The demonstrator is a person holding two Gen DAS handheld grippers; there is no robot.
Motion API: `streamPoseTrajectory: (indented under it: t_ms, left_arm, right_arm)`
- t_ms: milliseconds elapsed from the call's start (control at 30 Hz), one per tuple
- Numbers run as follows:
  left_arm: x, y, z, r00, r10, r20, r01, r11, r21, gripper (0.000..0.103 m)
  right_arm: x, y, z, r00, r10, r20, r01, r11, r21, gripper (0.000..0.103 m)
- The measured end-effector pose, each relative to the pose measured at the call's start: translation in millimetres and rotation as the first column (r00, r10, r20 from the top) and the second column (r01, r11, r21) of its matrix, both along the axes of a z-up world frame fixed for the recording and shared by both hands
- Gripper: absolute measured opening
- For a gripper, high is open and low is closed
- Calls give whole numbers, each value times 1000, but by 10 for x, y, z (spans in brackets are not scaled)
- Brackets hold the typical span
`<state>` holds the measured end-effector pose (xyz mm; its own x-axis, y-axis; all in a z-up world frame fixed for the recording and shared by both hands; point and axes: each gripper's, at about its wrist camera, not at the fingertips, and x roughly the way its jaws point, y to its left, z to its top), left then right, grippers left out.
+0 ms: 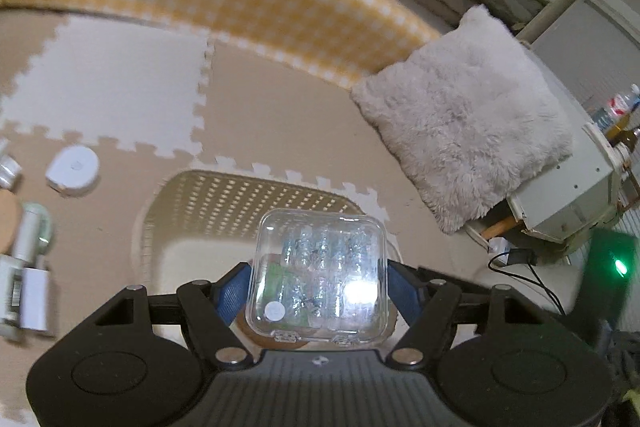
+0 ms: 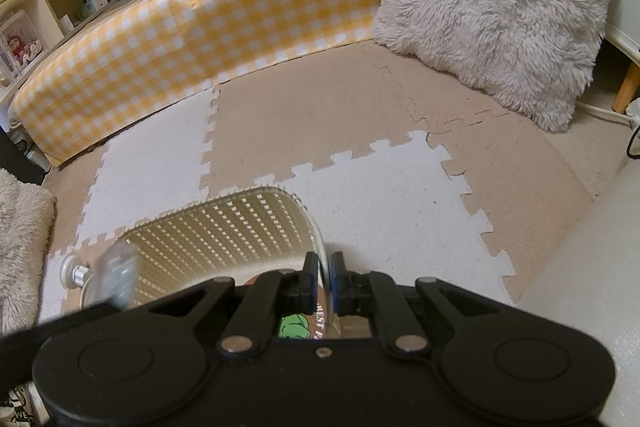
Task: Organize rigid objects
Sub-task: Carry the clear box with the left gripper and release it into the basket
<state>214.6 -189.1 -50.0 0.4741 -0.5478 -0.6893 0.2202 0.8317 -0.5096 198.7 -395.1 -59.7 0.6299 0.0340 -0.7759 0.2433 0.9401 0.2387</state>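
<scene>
A clear plastic case [image 1: 320, 267] with shiny small items inside sits between the blue pads [image 1: 230, 293] of my left gripper [image 1: 318, 287], which is shut on its sides. The case hangs over the near end of a cream perforated basket [image 1: 224, 203]. In the right wrist view my right gripper [image 2: 323, 281] is shut on the thin rim of that basket [image 2: 224, 227] at its right side. A brown item with a green picture [image 2: 298, 325] lies in the basket under the fingers. The clear case [image 2: 116, 275] shows as a blur at the basket's left.
Loose things lie on the foam mat at the left: a white round container [image 1: 72, 171], a pale green bottle [image 1: 32, 231] and a white box [image 1: 34, 297]. A yellow checked barrier [image 2: 192, 39] runs along the back. A fluffy grey cushion [image 2: 496, 7] leans at the right.
</scene>
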Motion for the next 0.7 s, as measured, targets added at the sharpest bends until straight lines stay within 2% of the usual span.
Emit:
streamPoseTrajectory:
  t_ms: [233,533,700]
  left_arm:
    - [291,-249,-319,996,15,-92,-10,999,51,74]
    - [540,-345,-615,981,64,-184,-59,998,30,73]
    - [635,-469,-701,976,51,-211,-43,998,44,74]
  right_arm:
    - [1,4,-1,1000,0,0,0,1000,0,7]
    - [0,15,-1,1000,-2,-2,2,1000,13,7]
    - [-5,2,-2,1000,-1,-1,1,1000,16,6]
